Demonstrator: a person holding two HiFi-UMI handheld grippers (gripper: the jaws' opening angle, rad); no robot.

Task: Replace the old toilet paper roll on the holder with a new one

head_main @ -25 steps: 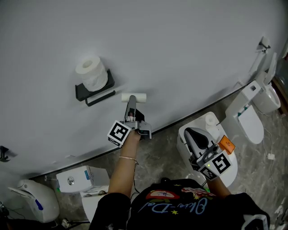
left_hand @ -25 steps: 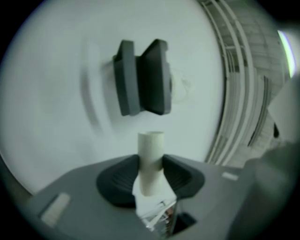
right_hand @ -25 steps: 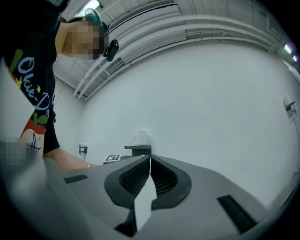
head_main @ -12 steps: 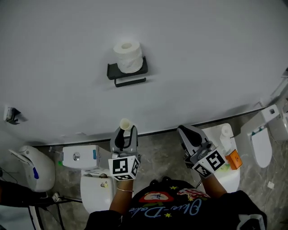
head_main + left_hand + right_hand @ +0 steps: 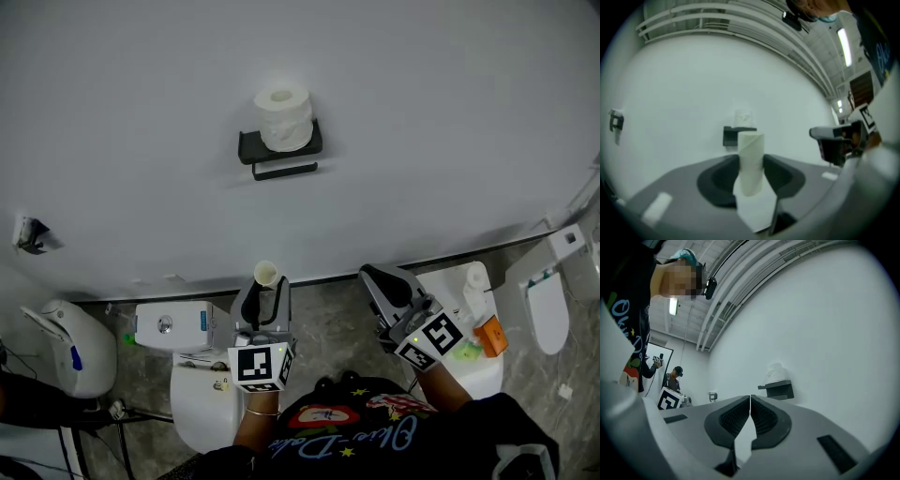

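Left gripper (image 5: 265, 285): jaws clamped on the tube (image 5: 751, 161), one pad on each side. It is a bare cardboard core with no paper on it. The tube stands upright and its top sticks out well past the jaw tips. In the head view its open end shows just ahead of the jaws.

Right gripper (image 5: 750, 398): jaws clenched tight, pads meeting along a thin seam with nothing between them. It is held out level beside the left one, with a clear gap between the two.

Both grippers point at the wall (image 5: 422, 112) but sit well back from it, touching nothing there.

Holder (image 5: 248, 148): black, mounted on the wall, well apart from the tube and from both grippers. The full roll (image 5: 284, 119) stands on end on the top shelf, core hole up. The bar (image 5: 284, 172) under the shelf is bare.

Below the hands:
- A toilet (image 5: 202, 412) lies under the left gripper, with a white box (image 5: 169, 325) just past it by the wall.
- A second toilet (image 5: 473, 370) lies under the right gripper, with a white bottle (image 5: 475, 277) and an orange item (image 5: 492, 336) on its top.

The floor (image 5: 328, 328) is grey stone pattern.
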